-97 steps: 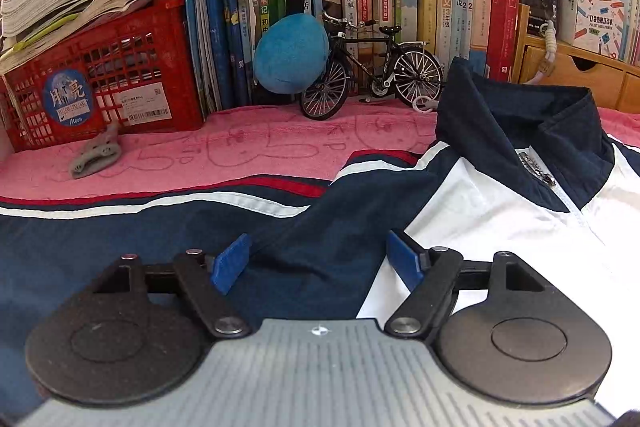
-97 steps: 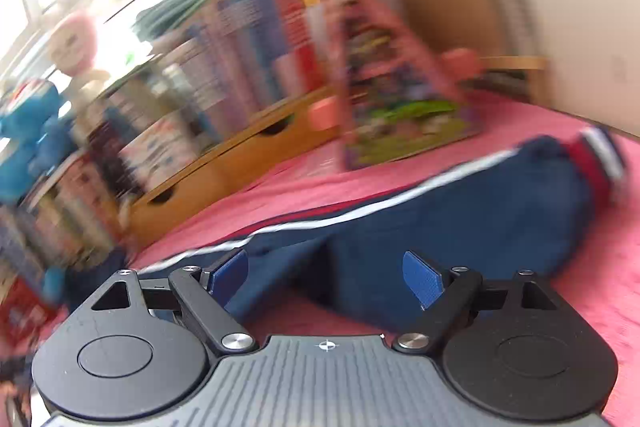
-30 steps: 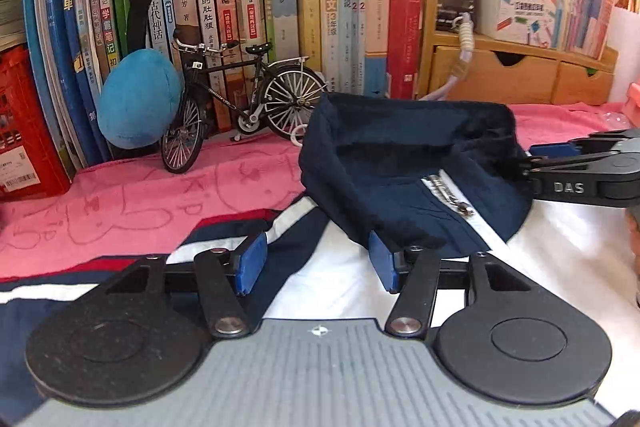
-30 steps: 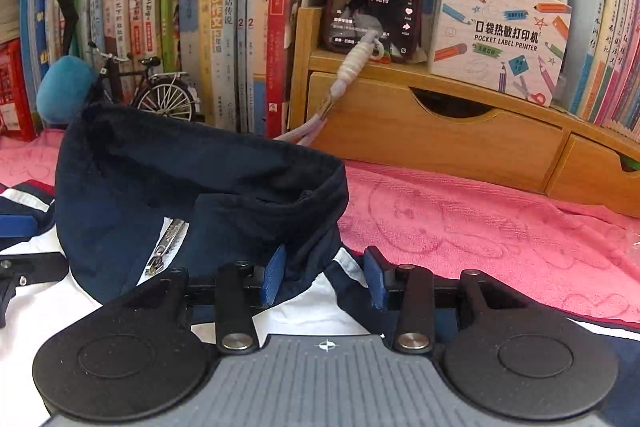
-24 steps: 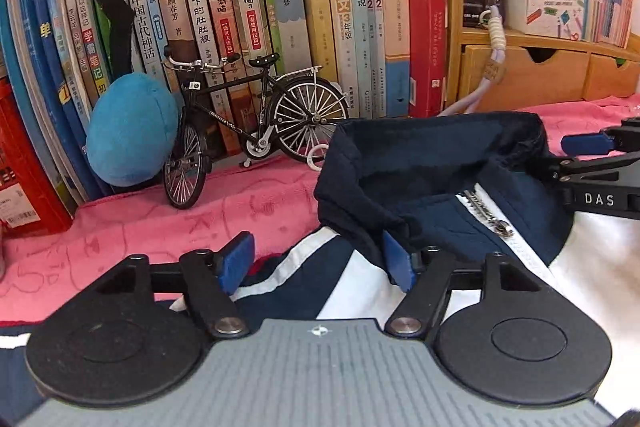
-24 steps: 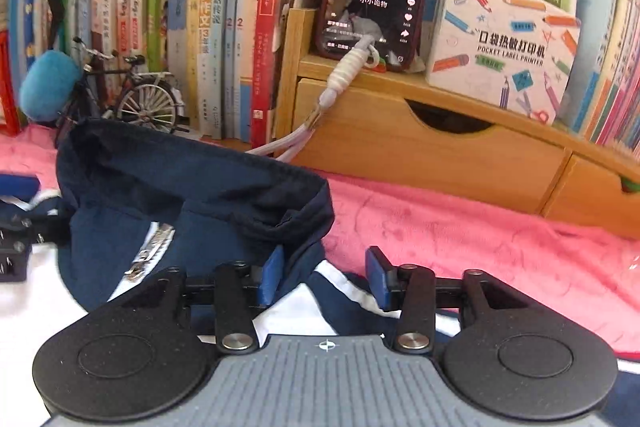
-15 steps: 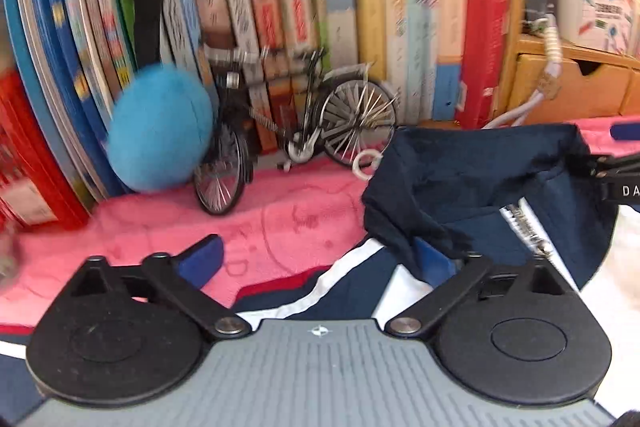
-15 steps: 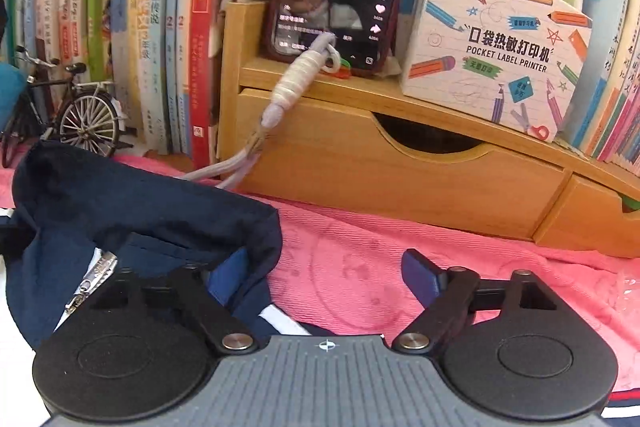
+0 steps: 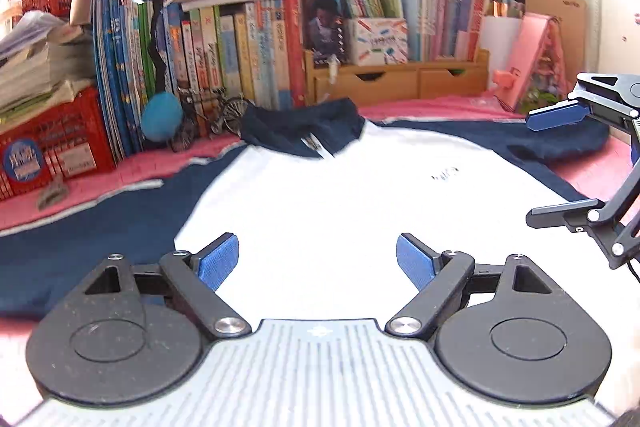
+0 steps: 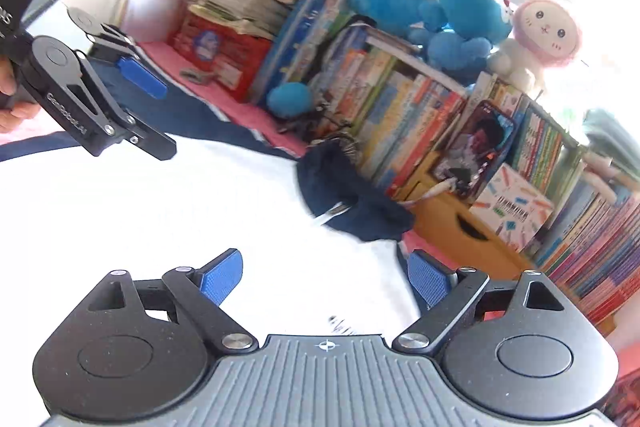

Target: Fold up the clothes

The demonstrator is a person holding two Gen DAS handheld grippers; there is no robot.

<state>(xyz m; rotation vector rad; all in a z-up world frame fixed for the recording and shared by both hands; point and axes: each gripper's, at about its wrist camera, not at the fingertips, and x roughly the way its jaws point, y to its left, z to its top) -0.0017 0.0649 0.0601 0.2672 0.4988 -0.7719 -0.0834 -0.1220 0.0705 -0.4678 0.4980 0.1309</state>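
Both tools pulled back from collar (image 9: 298, 127) vs ~1 s ago. Left tool (image 9: 318, 261) & right tool (image 10: 324, 279) now wide open, holding nothing, above jacket (image 9: 340, 195) lying front-up, flat on pink-covered desk (image 9: 460, 105). Collar straightened, prob. sleeve folds next.

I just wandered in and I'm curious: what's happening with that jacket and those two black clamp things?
A person is folding a navy and white jacket laid flat on a pink cloth, using two hand-held grippers. Right now the left gripper and the right gripper are both open, above the jacket's white front, holding nothing. The navy collar sits bunched near the bookshelf, and both sleeves lie spread out, so no fold is visible yet.
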